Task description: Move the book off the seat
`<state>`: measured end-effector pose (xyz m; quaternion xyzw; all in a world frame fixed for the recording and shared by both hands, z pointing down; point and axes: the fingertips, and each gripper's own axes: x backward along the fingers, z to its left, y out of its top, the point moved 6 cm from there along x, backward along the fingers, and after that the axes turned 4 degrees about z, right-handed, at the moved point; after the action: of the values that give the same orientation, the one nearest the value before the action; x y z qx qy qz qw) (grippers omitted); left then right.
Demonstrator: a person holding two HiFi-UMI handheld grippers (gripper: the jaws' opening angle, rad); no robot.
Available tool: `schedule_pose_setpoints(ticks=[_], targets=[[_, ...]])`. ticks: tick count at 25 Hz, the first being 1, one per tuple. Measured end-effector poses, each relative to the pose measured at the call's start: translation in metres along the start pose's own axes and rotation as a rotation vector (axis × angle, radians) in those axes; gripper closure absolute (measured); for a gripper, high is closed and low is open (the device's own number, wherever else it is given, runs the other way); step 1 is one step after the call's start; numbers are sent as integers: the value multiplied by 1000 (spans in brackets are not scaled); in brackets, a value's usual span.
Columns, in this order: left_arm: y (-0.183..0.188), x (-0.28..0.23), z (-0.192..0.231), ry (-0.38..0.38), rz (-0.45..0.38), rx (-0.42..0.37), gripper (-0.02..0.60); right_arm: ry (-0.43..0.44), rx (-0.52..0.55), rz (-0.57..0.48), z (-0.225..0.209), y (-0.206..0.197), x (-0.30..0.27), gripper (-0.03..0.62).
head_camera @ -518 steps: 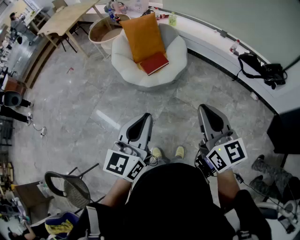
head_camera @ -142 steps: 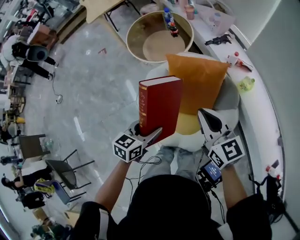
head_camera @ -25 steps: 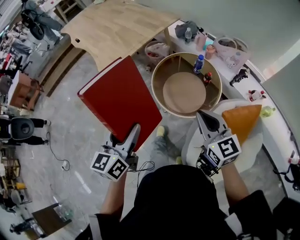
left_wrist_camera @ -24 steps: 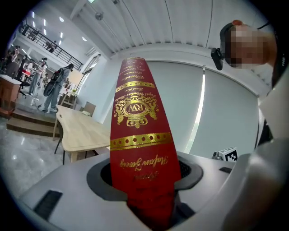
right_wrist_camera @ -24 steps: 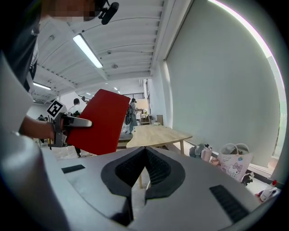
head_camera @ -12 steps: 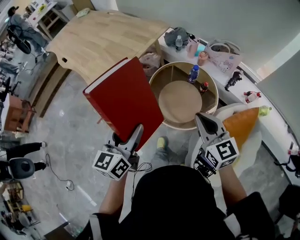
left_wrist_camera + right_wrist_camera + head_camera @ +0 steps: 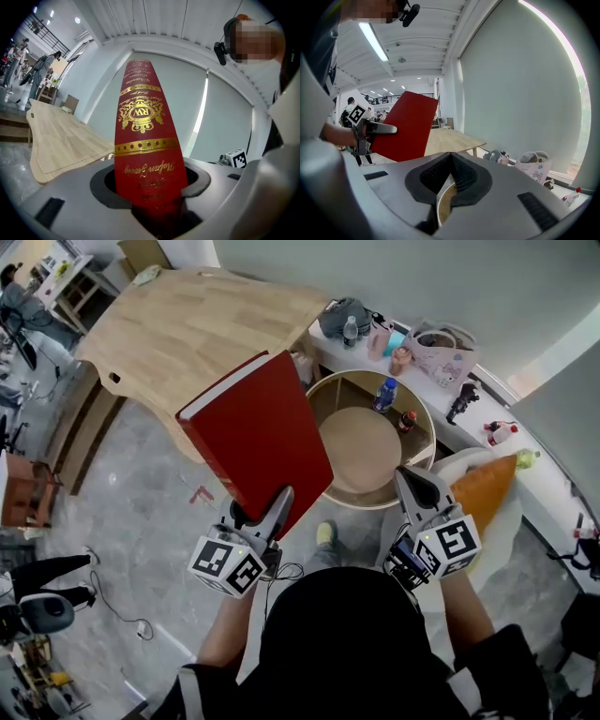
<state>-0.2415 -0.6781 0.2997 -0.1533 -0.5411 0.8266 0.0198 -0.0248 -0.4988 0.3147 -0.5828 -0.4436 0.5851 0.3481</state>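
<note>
The left gripper (image 7: 279, 501) is pinching the red book (image 7: 258, 442) over the grey floor (image 7: 141, 521) near the wooden table (image 7: 187, 324); the right gripper (image 7: 413, 480) is sitting pressed together, empty.

Large pale wooden table (image 7: 202, 320) standing at upper left on grey marble floor (image 7: 141, 521). Round open-topped wooden stand (image 7: 361, 497) sitting just beside it, blue-capped bottle (image 7: 382, 395) and small dark bottle (image 7: 407, 420) standing inside. White ledge (image 7: 553, 486) running along wall, carrying grey bag (image 7: 336, 320), clear bottle (image 7: 351, 331), patterned pouch (image 7: 441, 345) and black object (image 7: 461, 401), possibly toy. Orange cushion (image 7: 483, 488) leaning at right.
</note>
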Motion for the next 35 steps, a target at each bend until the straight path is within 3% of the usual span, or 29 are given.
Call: schedule_pose_setpoints(ticks=[10, 20, 28, 35], targets=[[10, -24, 43, -86, 37, 16, 328, -108, 4, 19, -7, 14, -36, 585], [-1, -72, 56, -203, 119, 21, 328, -235, 19, 49, -20, 8, -27, 585], [-14, -112, 45, -268, 191, 28, 328, -293, -5, 56, -43, 8, -13, 585], [-31, -150, 47, -286, 278, 40, 328, -283, -26, 76, -68, 0, -30, 585]])
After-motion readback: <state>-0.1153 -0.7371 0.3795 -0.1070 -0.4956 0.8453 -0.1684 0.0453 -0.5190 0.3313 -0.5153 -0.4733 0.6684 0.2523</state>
